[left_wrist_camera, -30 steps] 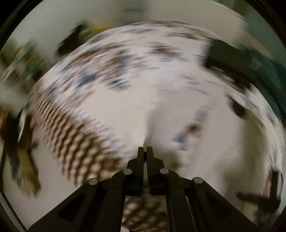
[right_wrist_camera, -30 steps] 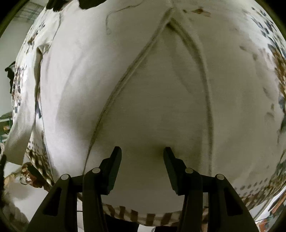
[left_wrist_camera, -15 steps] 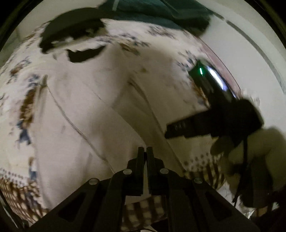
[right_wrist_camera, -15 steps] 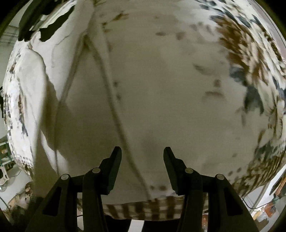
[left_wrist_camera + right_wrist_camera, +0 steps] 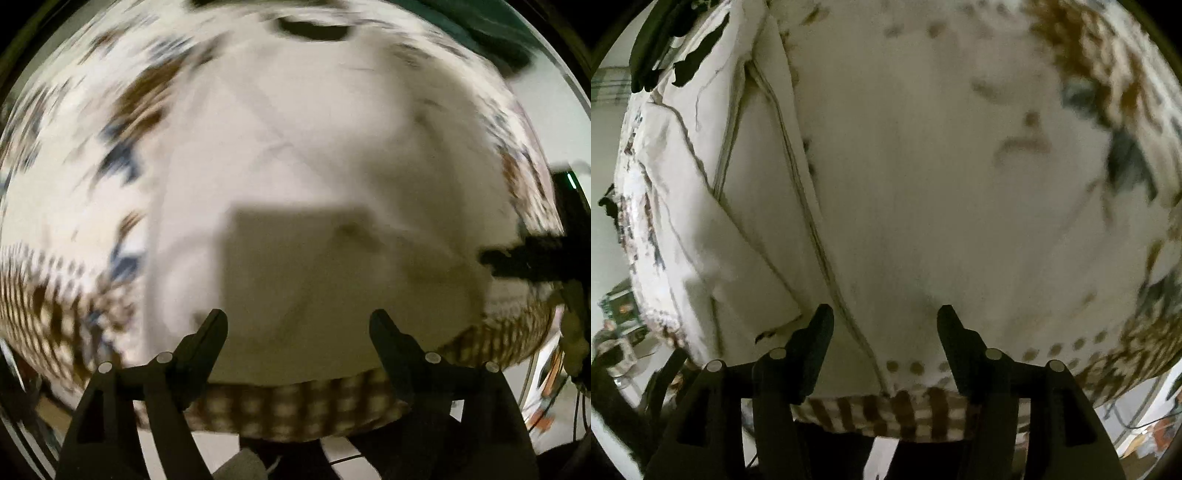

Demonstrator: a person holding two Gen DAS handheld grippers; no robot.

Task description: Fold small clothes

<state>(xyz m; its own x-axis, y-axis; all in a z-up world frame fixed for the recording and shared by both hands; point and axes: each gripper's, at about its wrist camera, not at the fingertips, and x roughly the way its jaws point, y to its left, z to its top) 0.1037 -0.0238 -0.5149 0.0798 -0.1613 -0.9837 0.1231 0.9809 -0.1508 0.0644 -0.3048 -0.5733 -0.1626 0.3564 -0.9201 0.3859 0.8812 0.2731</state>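
Observation:
A white garment point(image 5: 295, 192) lies spread flat on a patterned tablecloth point(image 5: 74, 295) and fills the middle of the blurred left wrist view. My left gripper point(image 5: 298, 325) is open and empty, just above the garment's near edge. In the right wrist view the same garment point(image 5: 713, 229) lies at the left with seams and a folded flap. My right gripper point(image 5: 885, 317) is open and empty over the garment's right edge, near the table's front. The right gripper also shows at the right rim of the left wrist view point(image 5: 524, 258).
The tablecloth point(image 5: 1126, 110) is white with brown and blue floral print and a brown checked border point(image 5: 886, 410) hanging over the near table edge. A dark green cloth point(image 5: 491, 33) lies at the far right. Clutter and cables sit on the floor beyond the table point(image 5: 617, 317).
My left gripper has opened; it was shut in both earlier frames. It swung to face the garment squarely. My right gripper stayed open and shifted right along the table edge.

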